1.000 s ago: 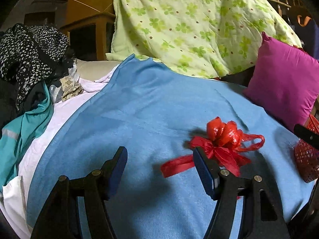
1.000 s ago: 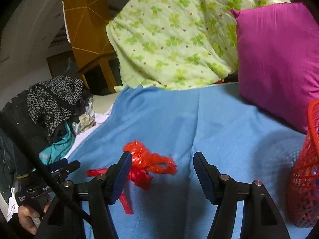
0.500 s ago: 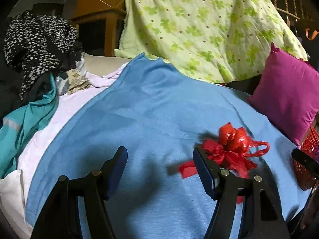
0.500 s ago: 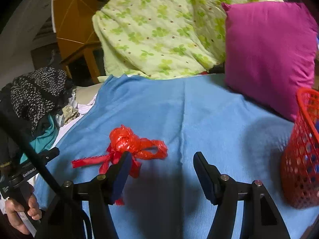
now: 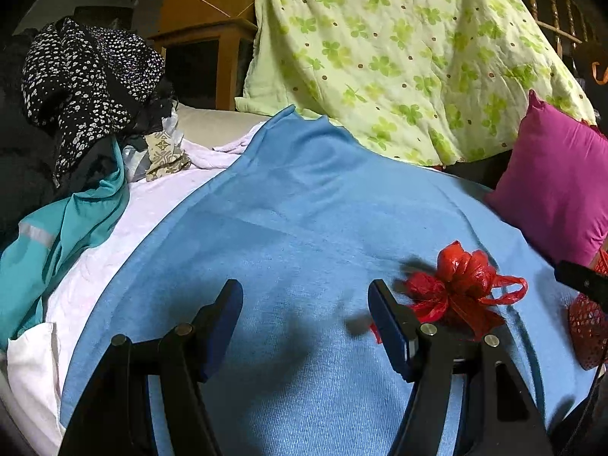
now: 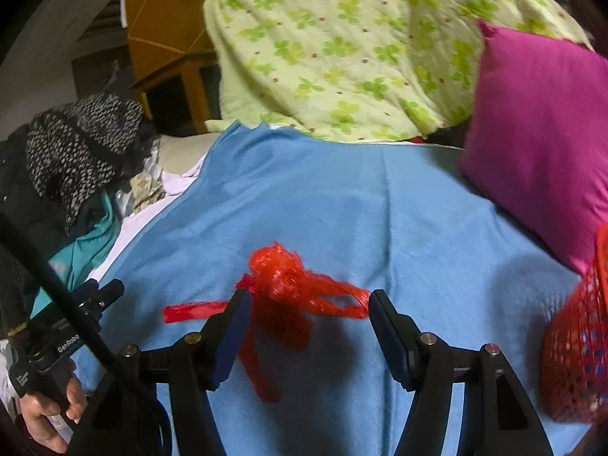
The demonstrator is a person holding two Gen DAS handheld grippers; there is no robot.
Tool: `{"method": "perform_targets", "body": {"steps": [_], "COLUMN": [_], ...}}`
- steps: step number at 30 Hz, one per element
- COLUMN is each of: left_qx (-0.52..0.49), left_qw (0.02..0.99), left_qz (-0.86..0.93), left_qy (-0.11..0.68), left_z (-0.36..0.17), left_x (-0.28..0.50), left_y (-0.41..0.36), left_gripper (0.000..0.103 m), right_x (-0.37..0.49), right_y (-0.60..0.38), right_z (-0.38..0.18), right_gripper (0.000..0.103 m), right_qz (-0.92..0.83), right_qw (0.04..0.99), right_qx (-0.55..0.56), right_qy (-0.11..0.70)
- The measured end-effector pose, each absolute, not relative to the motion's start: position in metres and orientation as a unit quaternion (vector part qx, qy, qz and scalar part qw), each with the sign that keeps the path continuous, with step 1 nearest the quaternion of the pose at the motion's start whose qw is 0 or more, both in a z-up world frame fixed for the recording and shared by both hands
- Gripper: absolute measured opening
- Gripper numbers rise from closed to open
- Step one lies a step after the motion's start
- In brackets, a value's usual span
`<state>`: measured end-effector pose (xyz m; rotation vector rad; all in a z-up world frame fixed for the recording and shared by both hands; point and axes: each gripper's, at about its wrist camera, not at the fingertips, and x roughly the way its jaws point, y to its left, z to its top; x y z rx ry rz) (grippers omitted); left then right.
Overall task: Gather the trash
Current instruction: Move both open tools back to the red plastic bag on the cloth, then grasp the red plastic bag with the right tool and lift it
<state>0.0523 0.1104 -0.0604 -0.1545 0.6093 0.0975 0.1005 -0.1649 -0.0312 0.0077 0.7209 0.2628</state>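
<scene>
A crumpled red plastic bag with loose strips (image 6: 292, 288) lies on the blue blanket (image 6: 361, 205). My right gripper (image 6: 309, 326) is open just above it, and the bag's bulk shows between and slightly beyond the two fingers. In the left wrist view the bag (image 5: 461, 288) lies to the right of my left gripper (image 5: 306, 323), which is open and empty over bare blanket (image 5: 285, 228). A red mesh basket (image 6: 577, 349) stands at the right edge; it also shows in the left wrist view (image 5: 587, 326).
A magenta pillow (image 6: 543, 140) leans at the right. A green clover-print quilt (image 6: 342, 45) is heaped at the back. A pile of clothes (image 5: 83, 87) and a teal jacket (image 5: 57, 228) lie on the left beside white sheet (image 5: 114, 247).
My right gripper has moved left and closer, so the red bag now sits between its fingers. My left gripper has drifted left, leaving the bag further to its right.
</scene>
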Motion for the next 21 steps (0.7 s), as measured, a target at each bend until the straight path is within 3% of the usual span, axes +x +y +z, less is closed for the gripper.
{"method": "perform_targets", "body": {"steps": [21], "left_qx": [-0.062], "left_qw": [0.943], "left_qz": [0.044], "left_qy": [0.325], "left_z": [-0.07], "left_x": [0.064], "left_y": [0.099], "left_gripper": [0.069], "right_x": [0.143], "right_y": [-0.163], "right_z": [-0.04], "right_gripper": [0.067], "right_qz": [0.207], "right_qw": [0.912], "right_qx": [-0.036], "right_qy": [0.354]}}
